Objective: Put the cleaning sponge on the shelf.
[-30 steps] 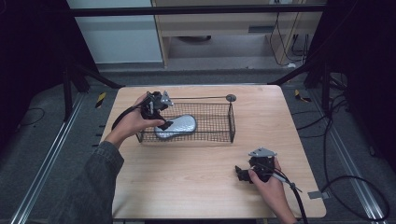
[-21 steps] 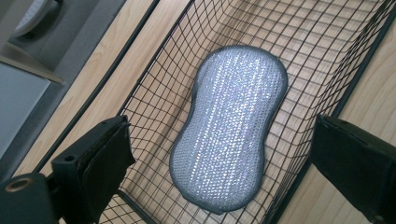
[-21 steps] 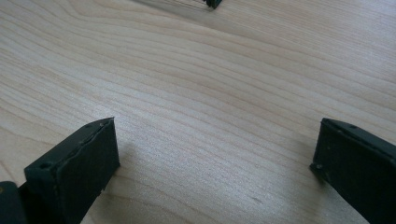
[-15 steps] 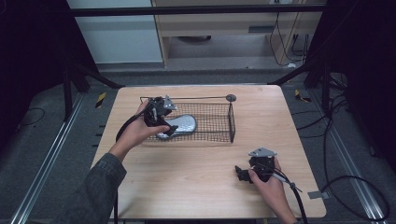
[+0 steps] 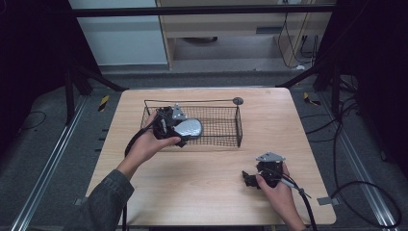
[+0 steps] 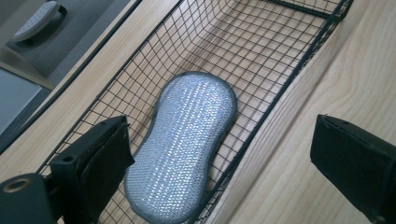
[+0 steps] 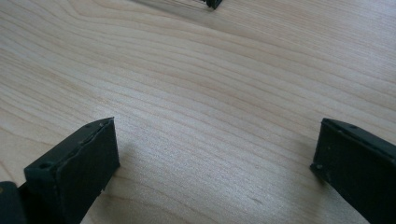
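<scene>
A black wire basket (image 5: 226, 102) stands on the wooden table (image 5: 202, 192), with a silver mesh scrubber (image 5: 191, 128) lying flat in its left end. My left gripper (image 5: 179, 137) hangs over that end. In the left gripper view the scrubber (image 6: 184, 144) lies below and between the jaws, untouched. My left gripper (image 6: 222, 140) is open and its jaws have just been opening; one jaw is inside the basket (image 6: 280, 88), the other outside over the wood. My right gripper (image 5: 247, 179) rests near the table's front right, open (image 7: 215, 149) over bare wood.
A small dark round knob (image 5: 238, 100) lies by the basket's back right corner. A corner of the basket (image 7: 212, 3) shows at the top of the right gripper view. Cables (image 5: 356, 192) run over the floor at the right.
My left hand and gripper have moved toward the table's front and slightly right, along the basket's left end. The scrubber and the right gripper have stayed put.
</scene>
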